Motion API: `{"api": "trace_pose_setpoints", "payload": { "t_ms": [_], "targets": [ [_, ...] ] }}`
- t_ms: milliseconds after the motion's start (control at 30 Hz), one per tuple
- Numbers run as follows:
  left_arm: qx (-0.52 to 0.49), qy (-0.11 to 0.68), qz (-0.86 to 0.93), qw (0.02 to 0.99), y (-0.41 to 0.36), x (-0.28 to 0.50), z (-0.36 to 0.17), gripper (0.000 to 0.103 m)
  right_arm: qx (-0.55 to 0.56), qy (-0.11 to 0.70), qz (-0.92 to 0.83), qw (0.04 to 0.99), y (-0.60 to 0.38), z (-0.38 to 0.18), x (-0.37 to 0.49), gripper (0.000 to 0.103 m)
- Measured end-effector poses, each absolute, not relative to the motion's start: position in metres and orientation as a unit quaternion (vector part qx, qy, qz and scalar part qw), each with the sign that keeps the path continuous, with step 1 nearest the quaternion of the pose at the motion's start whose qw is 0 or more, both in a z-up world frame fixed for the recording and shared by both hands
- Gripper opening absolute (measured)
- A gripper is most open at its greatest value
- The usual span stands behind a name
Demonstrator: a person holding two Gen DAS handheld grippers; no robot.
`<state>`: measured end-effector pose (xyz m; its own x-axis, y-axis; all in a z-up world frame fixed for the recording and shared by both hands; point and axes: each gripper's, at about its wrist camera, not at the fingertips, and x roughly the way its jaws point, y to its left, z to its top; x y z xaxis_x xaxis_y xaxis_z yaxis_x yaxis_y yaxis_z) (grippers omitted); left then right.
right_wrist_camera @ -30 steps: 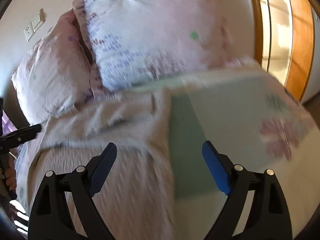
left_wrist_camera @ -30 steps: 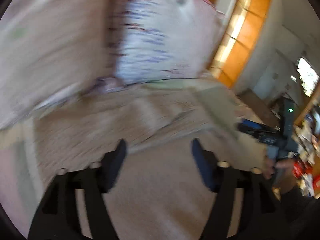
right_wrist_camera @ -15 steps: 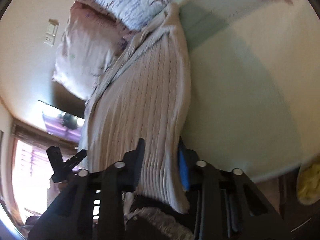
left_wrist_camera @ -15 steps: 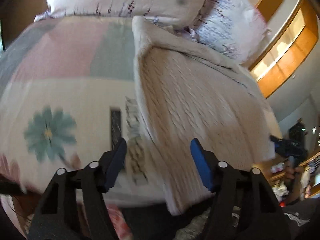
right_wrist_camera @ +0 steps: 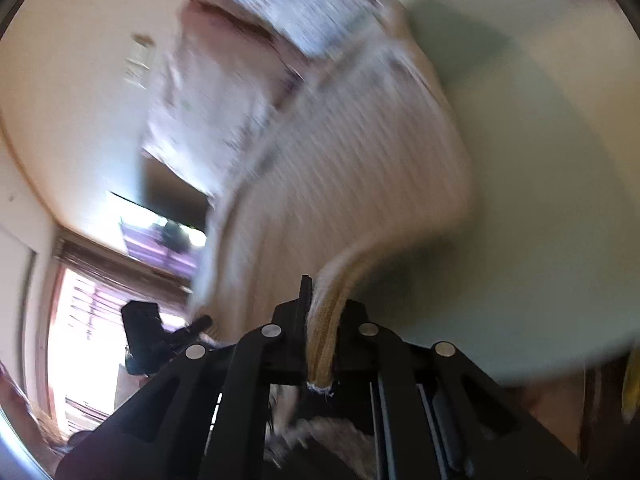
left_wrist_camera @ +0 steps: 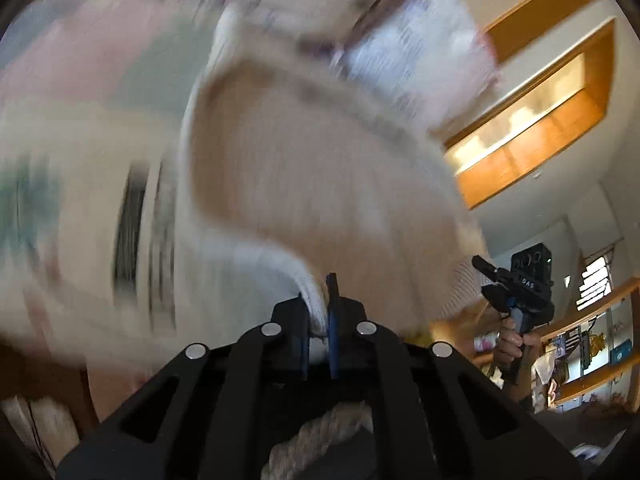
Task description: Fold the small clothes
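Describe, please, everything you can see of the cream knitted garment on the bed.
The knitted garment is cream or beige, ribbed, thick and soft-looking. It lies lengthwise on the pastel bedspread, its far end near the pillows. The left gripper and right gripper each pinch a near-edge corner, lifting it. Motion blur hides finer detail.

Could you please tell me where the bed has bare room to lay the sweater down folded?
The pale green bedspread lies bare to the right of the knit sweater. Toward the headboard the pillows crowd in. The left tongs and right tongs each pinch the sweater's near hem.
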<state>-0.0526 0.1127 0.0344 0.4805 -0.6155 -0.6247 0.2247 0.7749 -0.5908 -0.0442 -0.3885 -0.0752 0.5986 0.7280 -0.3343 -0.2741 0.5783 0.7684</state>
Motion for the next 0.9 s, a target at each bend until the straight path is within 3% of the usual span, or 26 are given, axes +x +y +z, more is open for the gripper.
{"api": "trace_pose_setpoints", "payload": {
  "t_ms": [167,300,333,367,400,433,467,567,700,833,867,900],
  "targets": [
    [-0.176,0.328,-0.22,0.902,0.129,0.04,0.109,0.006,0.318,0.208,0.317,0.869,-0.383,0.023,0.043,0.008],
    [-0.165,0.316,-0.168,0.919,0.122,0.149,0.115,0.007,0.352,0.197,0.256,0.878,-0.378,0.042,0.144,0.008],
    [-0.165,0.327,-0.155,0.917,0.119,0.174,0.107,0.011,0.363,0.218,0.225,0.877,-0.377,0.034,0.177,0.017],
    [-0.176,0.346,-0.142,0.911,0.12,0.196,0.095,0.024,0.362,0.251,0.193,0.877,-0.373,0.022,0.208,0.029],
    [-0.185,0.362,-0.128,0.905,0.126,0.206,0.085,0.035,0.354,0.279,0.165,0.877,-0.37,0.014,0.224,0.059],
    [-0.203,0.375,-0.112,0.898,0.132,0.215,0.077,0.056,0.347,0.318,0.13,0.873,-0.368,0.002,0.239,0.066],
    [-0.216,0.377,-0.113,0.894,0.139,0.214,0.073,0.067,0.353,0.326,0.136,0.866,-0.37,-0.005,0.241,0.066],
    [-0.248,0.386,-0.144,0.877,0.163,0.202,0.06,0.074,0.332,0.291,0.138,0.886,-0.377,-0.006,0.222,0.084],
    [-0.28,0.442,-0.164,0.836,0.172,0.2,0.024,0.073,0.331,0.283,0.15,0.888,-0.388,-0.009,0.211,0.087],
    [-0.29,0.46,-0.173,0.821,0.155,0.205,-0.003,0.06,0.339,0.3,0.174,0.874,-0.385,-0.015,0.204,0.087],
    [-0.286,0.457,-0.174,0.824,0.151,0.209,-0.002,0.04,0.34,0.302,0.182,0.872,-0.384,-0.017,0.201,0.087],
    [-0.3,0.469,-0.18,0.811,0.146,0.215,-0.008,0.029,0.341,0.302,0.189,0.87,-0.386,-0.02,0.196,0.087]
  ]
}}
